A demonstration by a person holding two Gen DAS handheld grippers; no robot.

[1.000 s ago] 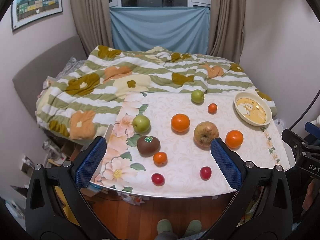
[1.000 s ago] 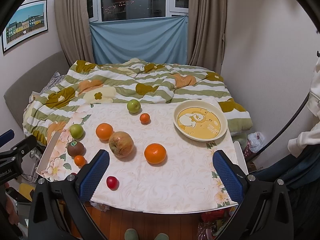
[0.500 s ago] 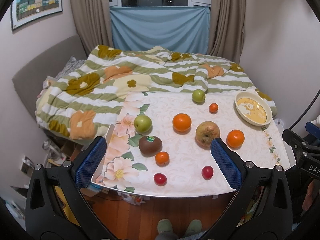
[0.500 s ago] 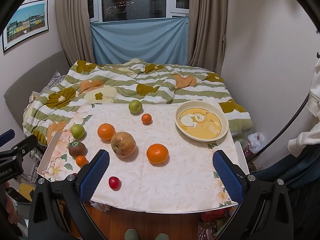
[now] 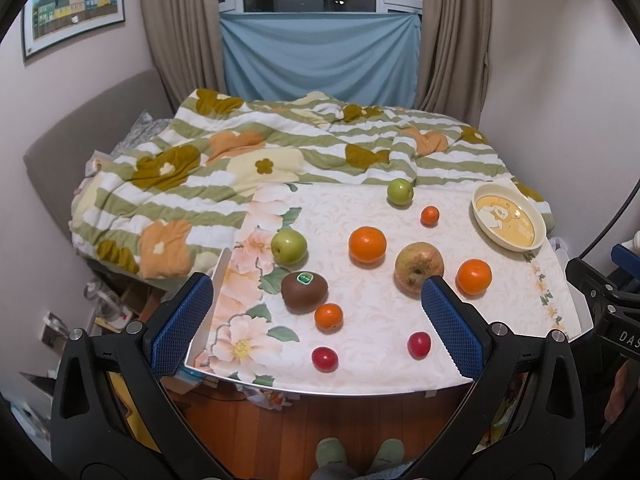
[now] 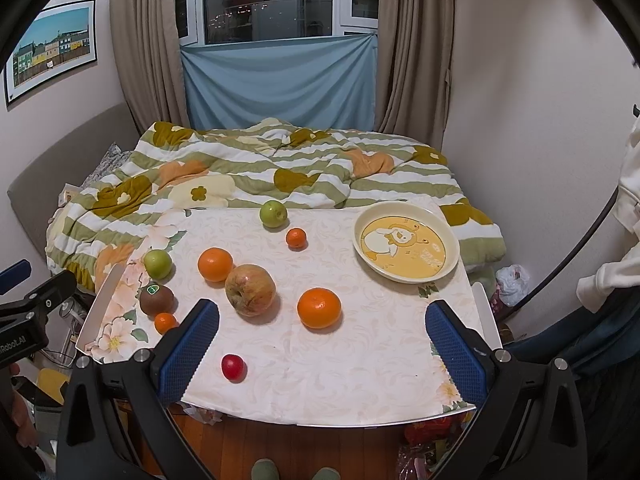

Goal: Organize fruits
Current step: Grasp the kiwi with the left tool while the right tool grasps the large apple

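Both tongs wide open, gripping nothing, held above the near edge of the desk [image 6: 360, 380]. Left tongs [image 5: 316, 320] frame the desk's left half; right tongs [image 6: 320, 336] frame the middle and right.

Fruit all loose on the desk, none on the plate. Near to far:
- two small red fruits near the front edge: red fruit left [image 5: 324, 359], red fruit right [image 5: 419, 345] (type unclear)
- small tangerine [image 5: 328, 317] just in front of the kiwi [image 5: 304, 291], nearly touching; kiwi has a green sticker on top
- right orange [image 6: 319, 307] stands alone mid-desk, near the right side of the big apple [image 6: 250, 289]
- big apple lies stem end toward the camera, just beside the left orange [image 6: 215, 264], which sits behind-left of it
- green apple [image 5: 289, 247] behind the kiwi, on the floral strip at the left edge
- tiny tangerine [image 6: 296, 238] and far green apple [image 6: 273, 213] close together near the far edge

Plate [image 6: 450, 240] at the far right corner, cream rim, yellow cartoon print inside, well apart from every fruit.

Striped floral duvet [image 6: 248, 168] on the bed right behind the desk.
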